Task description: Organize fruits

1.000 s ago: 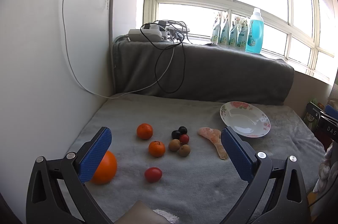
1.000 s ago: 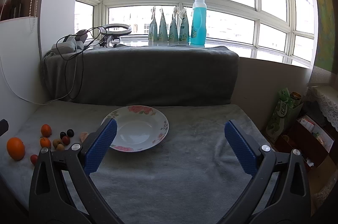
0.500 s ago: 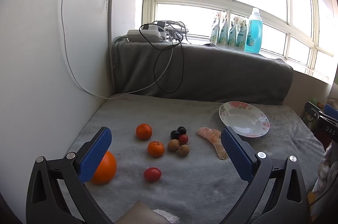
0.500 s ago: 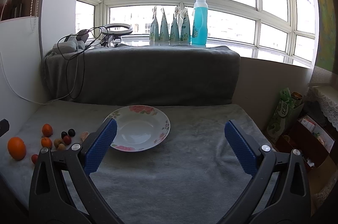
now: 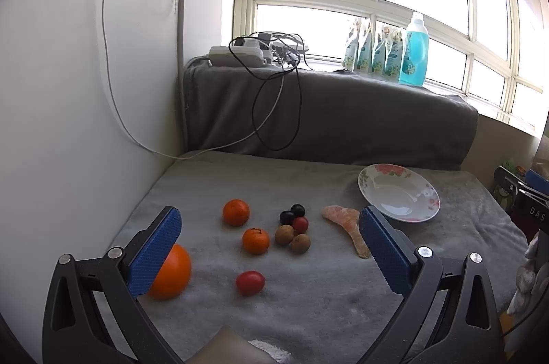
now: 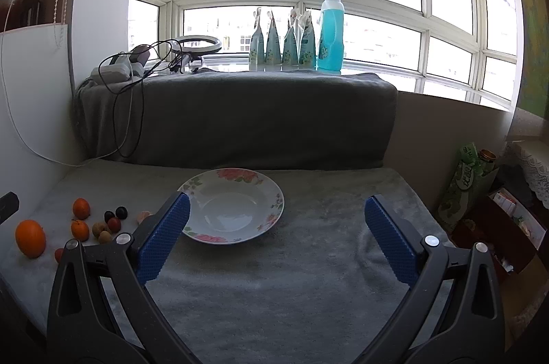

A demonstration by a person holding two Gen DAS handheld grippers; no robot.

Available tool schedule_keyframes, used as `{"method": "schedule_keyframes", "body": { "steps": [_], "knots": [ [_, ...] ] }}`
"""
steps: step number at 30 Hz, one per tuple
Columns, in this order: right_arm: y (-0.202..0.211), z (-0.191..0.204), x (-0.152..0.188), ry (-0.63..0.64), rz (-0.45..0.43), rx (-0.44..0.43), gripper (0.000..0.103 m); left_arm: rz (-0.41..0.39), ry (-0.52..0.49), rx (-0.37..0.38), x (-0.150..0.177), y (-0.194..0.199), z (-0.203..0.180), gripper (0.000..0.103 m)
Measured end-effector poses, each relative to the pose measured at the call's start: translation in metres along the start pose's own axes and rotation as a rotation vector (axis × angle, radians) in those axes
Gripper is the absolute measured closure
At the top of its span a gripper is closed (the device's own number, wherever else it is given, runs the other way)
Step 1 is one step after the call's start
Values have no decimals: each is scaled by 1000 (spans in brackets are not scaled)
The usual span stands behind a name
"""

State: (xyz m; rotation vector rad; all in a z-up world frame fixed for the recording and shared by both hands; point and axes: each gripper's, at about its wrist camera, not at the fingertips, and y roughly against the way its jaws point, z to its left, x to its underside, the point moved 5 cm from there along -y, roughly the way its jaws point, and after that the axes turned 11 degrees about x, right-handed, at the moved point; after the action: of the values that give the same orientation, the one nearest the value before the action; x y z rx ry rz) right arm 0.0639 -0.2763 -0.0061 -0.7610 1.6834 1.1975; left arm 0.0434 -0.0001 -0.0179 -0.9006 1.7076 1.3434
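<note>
Fruit lies scattered on a grey blanket. A big orange point(image 5: 170, 273) sits behind my left gripper's left pad. Two small tangerines point(image 5: 236, 212) point(image 5: 255, 240), a red tomato point(image 5: 250, 282), dark grapes point(image 5: 291, 213), brown longans point(image 5: 291, 237) and peeled orange segments point(image 5: 346, 223) lie ahead. My left gripper point(image 5: 269, 256) is open above them, holding nothing. A white floral plate point(image 6: 231, 205) sits empty in front of my right gripper point(image 6: 274, 240), which is open too. The fruit shows at the left of the right wrist view, with the big orange point(image 6: 30, 238) nearest.
A white panel point(image 5: 68, 106) walls the left side. A blanket-covered ledge point(image 6: 240, 117) stands behind, with cables and a power strip point(image 5: 247, 53) on top. A blue bottle point(image 6: 331, 31) and pouches line the windowsill. Boxes and packets point(image 6: 480, 192) crowd the right.
Both grippers have barely shifted; the views drift slightly. Nothing was taken hold of or let go.
</note>
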Motion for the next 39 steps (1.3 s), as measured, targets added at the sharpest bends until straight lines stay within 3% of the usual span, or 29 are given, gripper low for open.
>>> {"method": "schedule_keyframes", "body": {
  "steps": [13, 21, 29, 32, 39],
  "knots": [
    [-3, 21, 1, 48, -8, -43, 0, 1, 35, -37, 8, 2, 19, 0],
    [4, 57, -5, 126, -55, -169, 0, 26, 68, -91, 22, 7, 44, 0],
    [-4, 127, -12, 244, -15, -392, 0, 77, 162, -140, 46, 17, 80, 0],
    [-3, 157, -10, 294, 19, -512, 0, 91, 190, -160, 56, 20, 92, 1],
    [4, 231, 5, 413, 118, -771, 0, 124, 262, -129, 71, 15, 110, 2]
  ]
}}
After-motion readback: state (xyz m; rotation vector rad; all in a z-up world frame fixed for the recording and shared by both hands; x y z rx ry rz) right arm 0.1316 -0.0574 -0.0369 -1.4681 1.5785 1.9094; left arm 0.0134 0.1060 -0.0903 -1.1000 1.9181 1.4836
